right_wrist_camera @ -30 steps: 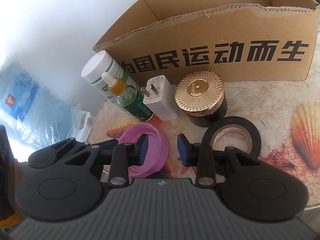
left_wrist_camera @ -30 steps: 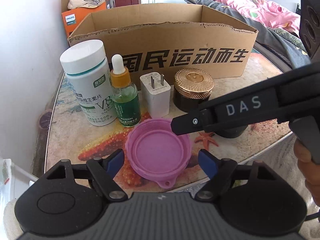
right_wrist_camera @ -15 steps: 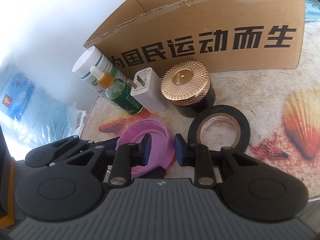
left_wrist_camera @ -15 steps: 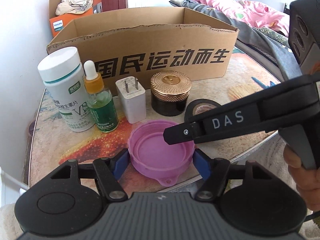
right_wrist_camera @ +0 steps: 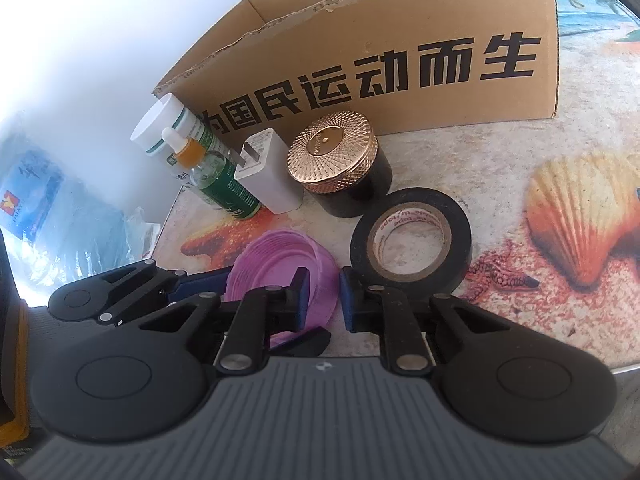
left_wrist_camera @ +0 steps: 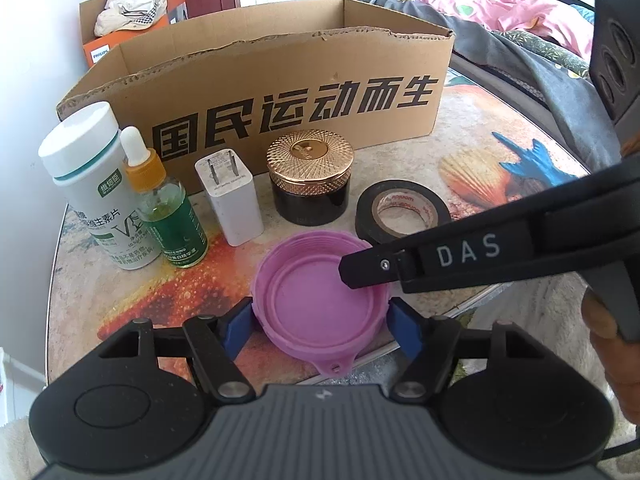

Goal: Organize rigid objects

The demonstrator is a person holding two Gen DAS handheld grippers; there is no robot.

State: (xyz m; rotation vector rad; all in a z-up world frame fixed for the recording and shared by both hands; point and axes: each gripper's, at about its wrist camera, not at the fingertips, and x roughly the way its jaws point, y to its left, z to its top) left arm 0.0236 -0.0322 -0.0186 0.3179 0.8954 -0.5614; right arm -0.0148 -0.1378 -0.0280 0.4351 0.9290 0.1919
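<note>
Left gripper (left_wrist_camera: pixel 322 320) is sitting with its blue pads pressed on opposite sides of the purple bowl (left_wrist_camera: pixel 304 300), low in the middle of the left wrist view. So it's clamping the bowl rather than hanging spread around it. The bowl is resting on the table (left_wrist_camera: pixel 500 152), right by the near edge, in front of the row of bottles and jars. It's lying mouth up. It's round, so there's no real long axis. The only thing giving it a direction is the little tab (left_wrist_camera: pixel 336 366), which is pointing at the bottom of the frame and hanging off the table edge. The right gripper (left_wrist_camera: pixel 360 272) is coming in from the right side of the frame, with its tip over the bowl's right rim.

Switching to the right wrist view, the bowl is sitting lower left of centre. The right gripper's pads are pinched almost together with a strip of the bowl's purple wall between them, so I'm reading that as a rim pinch. The tape roll (right_wrist_camera: pixel 410 240) is lying just to the right, apart from both grippers.

My guess is they're lifting it into the cardboard box (right_wrist_camera: pixel 400 40) at the top of the frame. That ribbed wall looks squashy, so I'd go easy on the squeeze. I'd raise both hands together, keep the mouth level and clear the torn box edge before letting go.
</note>
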